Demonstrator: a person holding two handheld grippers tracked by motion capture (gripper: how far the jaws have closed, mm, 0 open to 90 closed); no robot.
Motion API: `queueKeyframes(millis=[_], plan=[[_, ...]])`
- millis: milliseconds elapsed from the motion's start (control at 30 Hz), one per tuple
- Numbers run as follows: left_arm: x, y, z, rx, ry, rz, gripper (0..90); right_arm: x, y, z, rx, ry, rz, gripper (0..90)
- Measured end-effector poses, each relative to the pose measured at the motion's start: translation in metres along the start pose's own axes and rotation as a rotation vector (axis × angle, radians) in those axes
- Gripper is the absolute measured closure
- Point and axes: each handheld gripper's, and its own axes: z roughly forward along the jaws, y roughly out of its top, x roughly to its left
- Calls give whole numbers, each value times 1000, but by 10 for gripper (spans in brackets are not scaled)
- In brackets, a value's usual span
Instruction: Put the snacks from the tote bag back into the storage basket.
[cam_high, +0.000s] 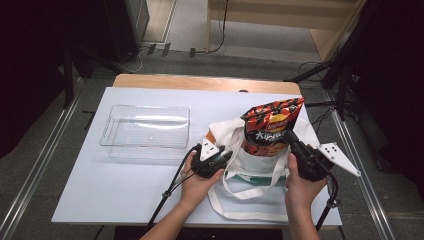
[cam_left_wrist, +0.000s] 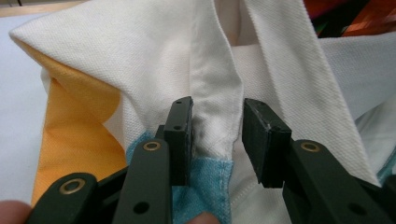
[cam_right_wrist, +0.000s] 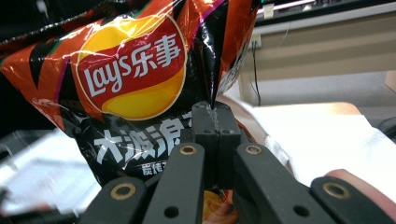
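Chip bag (cam_high: 271, 125) at frame centre-right, half inside tote (cam_high: 250, 165). Right gripper (cam_right_wrist: 215, 122) pressed together, pinching bag edge. Left gripper (cam_left_wrist: 215, 140) spread astride tote rim. Step, likely: bag transfer, direction unclear. Next: steady tote.

chip bag (cam_high: 270, 128) bottom hidden in tote (cam_high: 252, 167)

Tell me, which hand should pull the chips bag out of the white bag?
Probably the right. The right gripper is shut on the edge of the chips bag. The left gripper is open around a fold of the white tote bag, so it could steady that.
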Motion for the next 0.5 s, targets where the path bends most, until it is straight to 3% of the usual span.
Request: queueKeyframes(millis=[100,233,300,333,433,500], plan=[[-2,0,0,2,16,9,692,1,5,-5,-52,22,36,900],[-2,0,1,10,24,15,735,6,16,-15,-114,15,26,900],[-2,0,0,7,21,12,736,7,18,-17,-117,20,28,900],[-2,0,-1,-3,13,7,732,7,18,-17,-113,15,25,900],[2,0,-14,-92,7,-15,718,7,14,-17,-105,4,18,900],[4,1,-20,-100,17,-34,696,6,11,-16,-97,-1,28,900]])
